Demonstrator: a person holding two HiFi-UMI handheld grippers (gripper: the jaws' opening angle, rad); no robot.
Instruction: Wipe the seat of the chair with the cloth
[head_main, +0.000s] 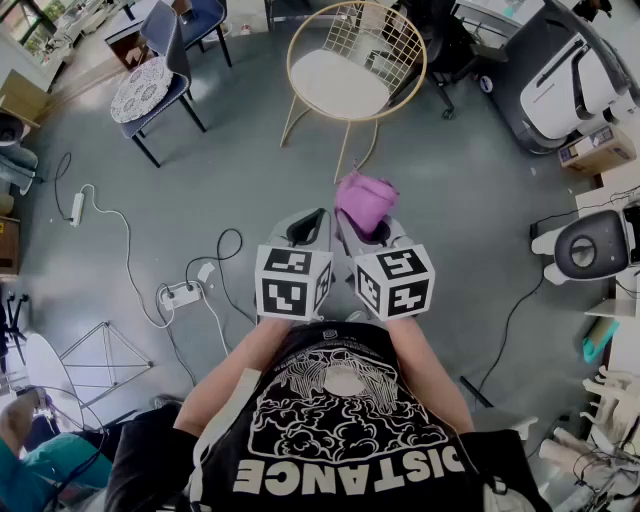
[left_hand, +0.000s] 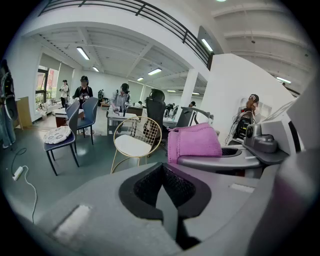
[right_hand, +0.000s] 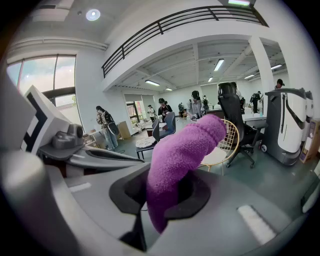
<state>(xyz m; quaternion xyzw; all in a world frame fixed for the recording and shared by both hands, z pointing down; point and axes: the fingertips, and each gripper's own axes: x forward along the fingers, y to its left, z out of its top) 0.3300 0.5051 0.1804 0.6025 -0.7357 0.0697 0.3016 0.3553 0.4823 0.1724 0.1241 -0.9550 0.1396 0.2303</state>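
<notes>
**Q:** What is the state of the right tool?
**A:** The right tool (right_hand: 161, 190) is pinching the purple cloth (right_hand: 182, 150). The jaws clamp the cloth's lower end. The rest of it stands up past the jaw tips and curls forward.

**Q:** What is the state of the left tool?
**A:** The left tool (left_hand: 162, 170) has its jaws pressed together with nothing between them. It is held just beside the right tool, in front of the person's torso and above the floor (head_main: 450, 200).

**Q:** Where is the chair?
**A:** The gold wire chair (head_main: 345, 75) stands on the grey floor ahead of both tools, well apart from them. Its white seat faces up. The cloth is in the air and is not touching the seat.

**Q:** What else is near?
**A:** A blue chair (head_main: 178, 60) carrying a patterned cushion (head_main: 140, 88) stands to the left of the wire chair. A white power strip (head_main: 180, 294) with cables lies on the floor, on the left tool's side.
</notes>
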